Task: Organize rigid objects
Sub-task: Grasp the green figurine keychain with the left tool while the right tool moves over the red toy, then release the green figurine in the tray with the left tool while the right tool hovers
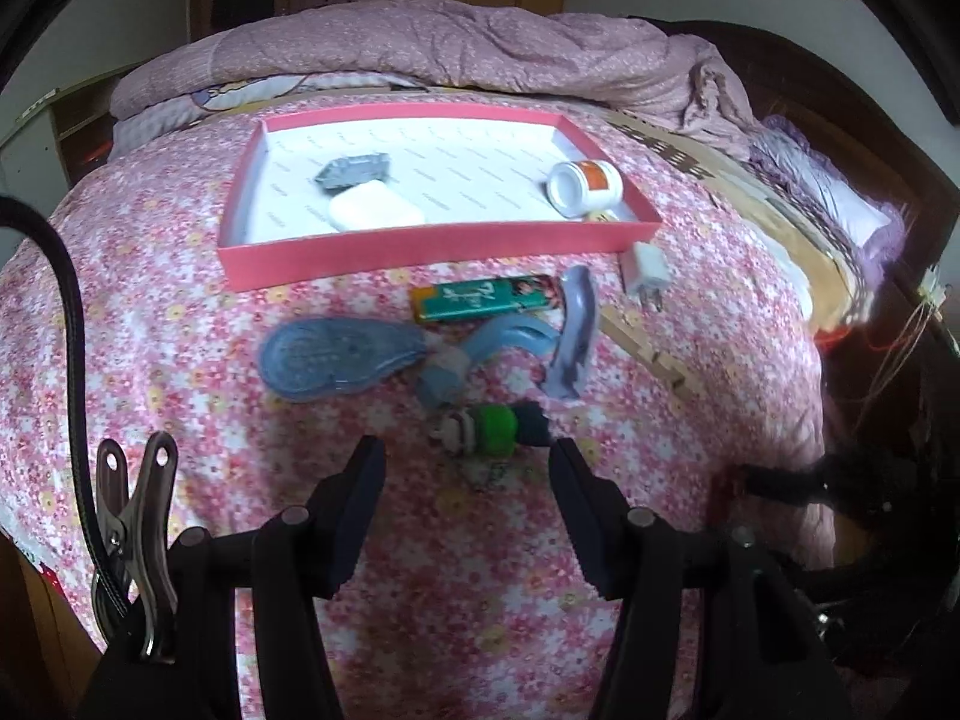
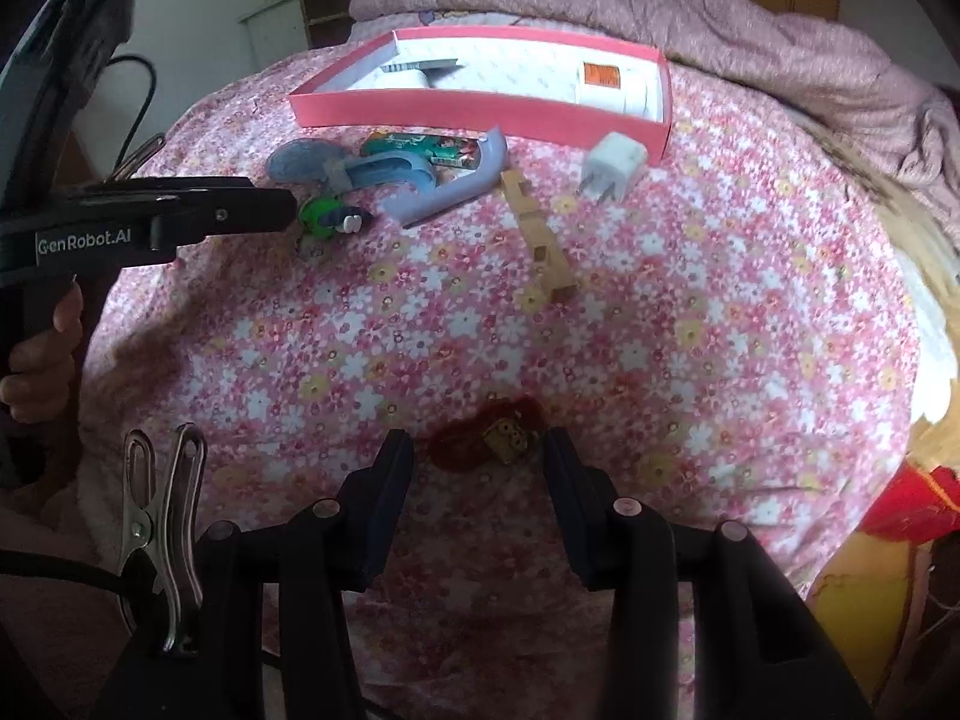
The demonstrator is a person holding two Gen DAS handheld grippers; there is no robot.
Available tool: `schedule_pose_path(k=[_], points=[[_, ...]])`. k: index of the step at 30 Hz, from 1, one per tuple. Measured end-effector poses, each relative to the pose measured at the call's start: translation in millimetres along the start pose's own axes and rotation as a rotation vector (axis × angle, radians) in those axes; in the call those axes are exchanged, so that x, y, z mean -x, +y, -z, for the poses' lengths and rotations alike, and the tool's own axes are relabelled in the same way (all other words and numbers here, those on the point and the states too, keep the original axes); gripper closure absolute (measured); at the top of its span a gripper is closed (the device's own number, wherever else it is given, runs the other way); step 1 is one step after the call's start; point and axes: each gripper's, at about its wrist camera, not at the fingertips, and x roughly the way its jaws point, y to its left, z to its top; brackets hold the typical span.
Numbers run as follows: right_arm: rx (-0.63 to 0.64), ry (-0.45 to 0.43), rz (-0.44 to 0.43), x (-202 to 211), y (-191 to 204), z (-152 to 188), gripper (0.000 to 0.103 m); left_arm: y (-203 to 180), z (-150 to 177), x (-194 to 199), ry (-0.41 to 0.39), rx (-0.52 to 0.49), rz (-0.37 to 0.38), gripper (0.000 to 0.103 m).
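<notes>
A pink tray [image 1: 420, 249] [image 2: 468, 114] lies on the floral bedspread and holds a grey piece [image 1: 354, 171], a white case [image 1: 375, 213] and a white-orange bottle [image 1: 585, 186]. In front of it lie a green lighter [image 1: 486, 297], a blue tape dispenser [image 1: 336, 357], a lavender curved handle [image 1: 573, 336], a white charger plug [image 1: 645, 270] [image 2: 612, 171], a wooden strip [image 2: 537, 234] and a small green toy [image 1: 492, 429] [image 2: 327, 216]. My left gripper [image 1: 468, 456] is open, just short of the green toy. My right gripper [image 2: 477, 450] is open, with a red-and-gold trinket [image 2: 489, 435] between its fingertips.
A rumpled lavender quilt [image 1: 480, 42] lies behind the tray. A dark wooden headboard [image 1: 840, 138] stands at the right in the left wrist view. The left gripper's body [image 2: 150, 219] and the hand holding it show at the left of the right wrist view.
</notes>
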Motion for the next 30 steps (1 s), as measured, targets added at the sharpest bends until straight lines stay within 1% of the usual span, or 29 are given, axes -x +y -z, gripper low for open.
schedule_pose_path(k=[3,9,14,16,17,18,26,30], points=[[0.005,-0.021,0.007,0.7,2.2,3.4,0.055,-6.8,1.3,-7.3,0.009,-0.012,-0.004,0.043],[-0.016,-0.038,-0.012,2.6,-1.6,7.3,0.055,-15.3,-0.5,-28.3,0.037,0.001,-0.026,0.043],[-0.010,-0.043,-0.020,1.8,-1.2,6.7,0.053,-22.1,-1.6,-35.3,0.004,-0.020,-0.070,0.043],[-0.008,-0.046,-0.023,1.7,-0.8,7.2,0.052,-25.4,-1.2,-36.8,0.003,-0.042,-0.065,0.044],[-0.009,-0.048,-0.025,1.8,-0.8,7.4,0.052,-26.9,-0.9,-36.6,0.001,-0.055,-0.058,0.050],[-0.009,-0.049,-0.027,1.8,-0.9,7.4,0.052,-28.5,-0.1,-36.3,-0.002,-0.064,-0.052,0.051],[-0.021,-0.057,-0.046,2.9,-2.5,7.9,0.051,-32.3,7.1,-32.7,-0.017,-0.094,-0.050,0.051],[-0.013,-0.058,-0.036,2.7,-1.4,7.6,0.051,-33.2,8.5,-30.2,-0.018,-0.097,-0.048,0.051]])
